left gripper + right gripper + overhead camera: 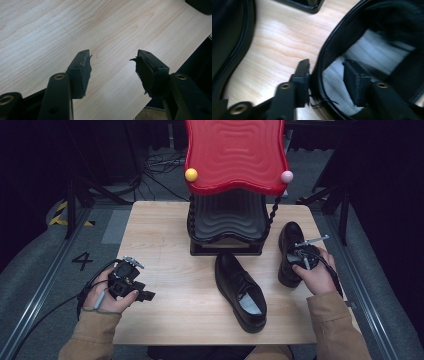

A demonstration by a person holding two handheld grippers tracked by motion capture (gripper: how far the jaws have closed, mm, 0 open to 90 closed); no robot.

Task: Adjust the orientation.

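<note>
Left gripper: held in the left hand over the near left part of the table. In the left gripper view its jaws stand well apart with nothing between them, bare wood grain below. Holds nothing.

Rack: black, ribbed, standing at the far middle of the table, well ahead and to the right of the left gripper. A red wavy top rises over it (a yellow ball at one front corner, a pink ball at the other).

Middle shoe: black leather, lying just in front of the rack, between the two grippers, heel end nearest the person, pale insole showing. Untouched by either gripper.

Right gripper: in the right hand, at the right-hand shoe. In the right gripper view one jaw stands outside the shoe's wall, against the leather rim, and the other is inside the opening over the white insole, so the wall runs between them. The jaws are part open and straddle the rim; the picture is blurred, and whether the pads press on the leather cannot be told.

Right shoe: black, at the table's right edge, directly under the right gripper, toe pointing away from the person (its opening fills the space ahead of the inner jaw). Just right of the rack.
</note>
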